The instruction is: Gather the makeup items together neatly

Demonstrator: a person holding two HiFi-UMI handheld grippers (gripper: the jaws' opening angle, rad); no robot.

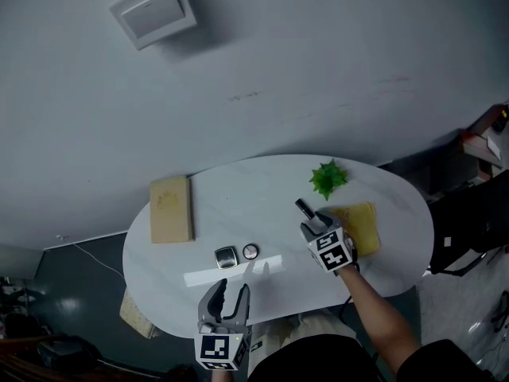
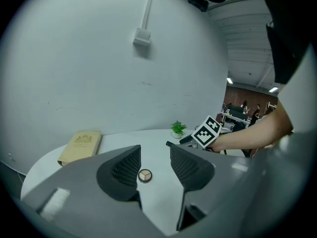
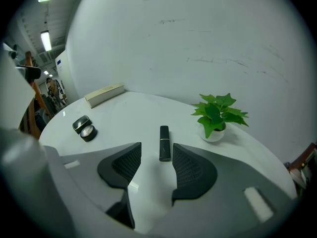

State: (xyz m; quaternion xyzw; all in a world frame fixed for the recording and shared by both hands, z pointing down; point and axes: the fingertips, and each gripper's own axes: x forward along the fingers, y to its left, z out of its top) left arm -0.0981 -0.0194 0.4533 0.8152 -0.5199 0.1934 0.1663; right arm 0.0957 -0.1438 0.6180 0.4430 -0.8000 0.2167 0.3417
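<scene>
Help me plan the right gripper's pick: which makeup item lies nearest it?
The black lipstick, lying right at the open jaw tips of the right gripper. The round compact and the square case sit side by side, much farther off to its left.

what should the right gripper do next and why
Probably ease the right gripper forward and down until its open jaws straddle the black lipstick tube. The tube lies on the table just at their tips, not yet gripped, and far from the round compact.

The right gripper covers part of the flat yellow pad. In the left gripper view, the fingers hide the dark rectangular compact. The tan book's emblem is too small to read.
</scene>
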